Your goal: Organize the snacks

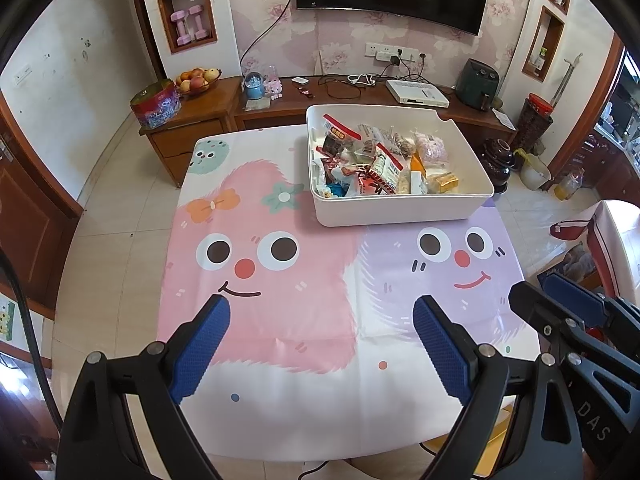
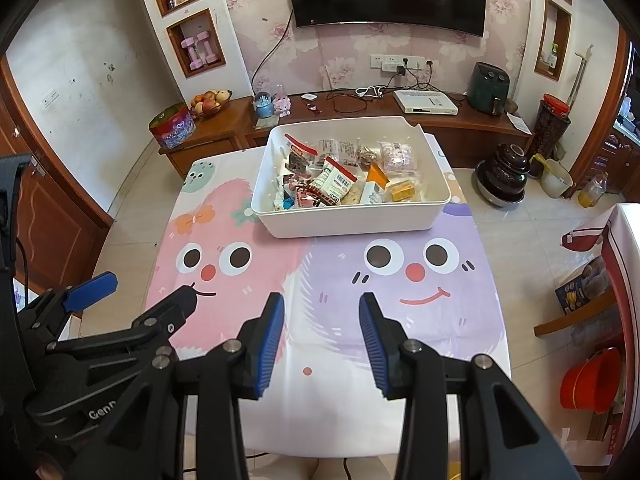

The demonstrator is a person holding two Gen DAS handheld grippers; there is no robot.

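A white plastic bin point(image 1: 400, 210) stands at the far right part of the table; it also shows in the right wrist view point(image 2: 352, 220). It holds several wrapped snacks point(image 1: 380, 160), also seen in the right wrist view point(image 2: 344, 176). My left gripper point(image 1: 322, 312) is open and empty above the near part of the table, well short of the bin. My right gripper point(image 2: 322, 316) is open and empty beside it; it also shows at the right edge of the left wrist view point(image 1: 560, 300). The left gripper also appears at the left of the right wrist view point(image 2: 152, 296).
The table point(image 1: 280, 400) wears a cloth with pink and purple cartoon faces. Behind it a wooden cabinet point(image 1: 192, 128) carries a fruit bowl point(image 1: 198, 78), a tin and cables. Dark jars point(image 2: 504, 176) and a jug stand on the floor to the right.
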